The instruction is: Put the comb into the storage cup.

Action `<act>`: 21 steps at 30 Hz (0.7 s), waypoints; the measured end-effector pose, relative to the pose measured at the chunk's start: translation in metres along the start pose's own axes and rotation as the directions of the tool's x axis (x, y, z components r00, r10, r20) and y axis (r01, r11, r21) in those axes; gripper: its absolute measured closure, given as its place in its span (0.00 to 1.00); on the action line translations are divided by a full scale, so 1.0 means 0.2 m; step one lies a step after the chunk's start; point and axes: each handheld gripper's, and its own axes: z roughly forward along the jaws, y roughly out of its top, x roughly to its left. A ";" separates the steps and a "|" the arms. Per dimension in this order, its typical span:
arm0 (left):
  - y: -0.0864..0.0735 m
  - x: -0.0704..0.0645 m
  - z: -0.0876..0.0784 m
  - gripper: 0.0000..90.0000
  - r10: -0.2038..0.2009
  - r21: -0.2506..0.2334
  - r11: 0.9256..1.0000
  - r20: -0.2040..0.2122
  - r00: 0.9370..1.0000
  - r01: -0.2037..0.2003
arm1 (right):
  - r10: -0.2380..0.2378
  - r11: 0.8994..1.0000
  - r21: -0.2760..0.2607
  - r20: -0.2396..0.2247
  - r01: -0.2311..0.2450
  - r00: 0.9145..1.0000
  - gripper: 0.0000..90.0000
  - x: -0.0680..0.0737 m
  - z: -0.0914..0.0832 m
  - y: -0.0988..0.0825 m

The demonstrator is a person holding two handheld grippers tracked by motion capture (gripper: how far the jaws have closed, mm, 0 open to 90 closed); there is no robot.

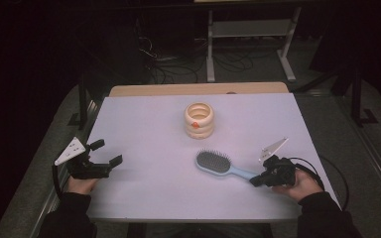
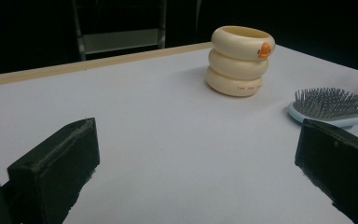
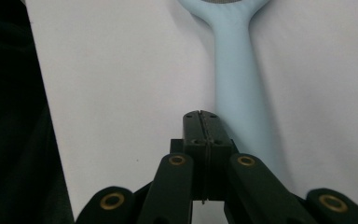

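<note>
Pale-blue hairbrush (image 1: pixel 222 166) lying beside the clenched, empty right claw (image 3: pixel 202 115), risking being nudged askew; left claw (image 1: pixel 106 151) gaping.

Hairbrush (image 1: pixel 214 163) on table (image 1: pixel 144 129), in front of ring-shaped holder (image 1: pixel 199 119).

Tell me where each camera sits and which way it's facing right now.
High view: above the person's side, looking forward and down on the white table; both hands show, left claw open, right claw at the hairbrush handle.
Left gripper view: rides the left claw, looking level across the table at the cream ringed cup.
Right gripper view: rides the shut right claw, beside the handle.
Shared: all three show the hairbrush.
</note>
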 end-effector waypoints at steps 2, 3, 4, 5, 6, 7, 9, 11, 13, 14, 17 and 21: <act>0.00 0.00 0.00 0.00 0.001 0.000 1.000 0.000 1.000 -0.001 | -0.001 1.000 0.000 0.010 0.001 1.000 0.99 0.00 0.00 0.00; 0.00 0.00 0.00 0.00 0.000 -0.001 1.000 0.000 1.000 0.000 | 0.003 1.000 0.001 0.012 -0.003 1.000 0.99 0.00 0.00 0.00; 0.00 0.00 0.00 0.00 0.001 0.000 1.000 0.000 1.000 -0.001 | 0.004 1.000 -0.002 0.018 -0.004 1.000 0.99 -0.01 -0.01 0.00; 0.00 0.00 0.00 0.00 -0.001 -0.002 1.000 0.000 1.000 0.001 | 0.007 1.000 -0.004 0.021 -0.006 1.000 0.99 -0.01 -0.01 -0.01; 0.00 0.00 0.00 0.00 0.001 0.000 1.000 0.000 1.000 -0.001 | 0.012 1.000 -0.006 0.024 -0.011 1.000 0.99 -0.01 -0.01 -0.01; 0.00 0.00 0.00 0.00 0.000 -0.001 1.000 0.000 1.000 0.000 | 0.014 1.000 -0.009 0.027 -0.013 1.000 0.99 -0.02 -0.01 -0.01; 0.00 0.00 0.00 0.00 0.001 0.000 1.000 0.000 1.000 -0.001 | 0.024 1.000 -0.013 0.033 -0.023 0.999 0.99 -0.03 -0.02 -0.02; 0.00 0.00 0.00 0.00 0.002 0.000 1.000 0.000 1.000 -0.002 | 0.027 1.000 -0.017 0.040 -0.026 0.999 0.99 -0.04 -0.03 -0.02; 0.00 0.00 0.00 0.00 0.000 -0.001 1.000 0.000 1.000 0.000 | 0.035 0.999 -0.020 0.044 -0.034 0.998 0.99 -0.04 -0.03 -0.03; 0.00 0.00 0.00 0.00 0.000 0.000 1.000 0.000 1.000 0.000 | 0.033 0.999 -0.025 0.047 -0.032 0.998 0.99 -0.04 -0.03 -0.03; 0.00 0.00 0.00 0.00 0.000 0.000 1.000 0.000 1.000 0.000 | 0.037 0.999 -0.036 0.065 -0.034 0.997 0.99 -0.05 -0.04 -0.03; 0.00 0.00 0.00 0.00 0.001 0.001 1.000 0.001 1.000 -0.001 | 0.057 0.997 -0.048 0.079 -0.054 0.995 0.99 -0.07 -0.05 -0.04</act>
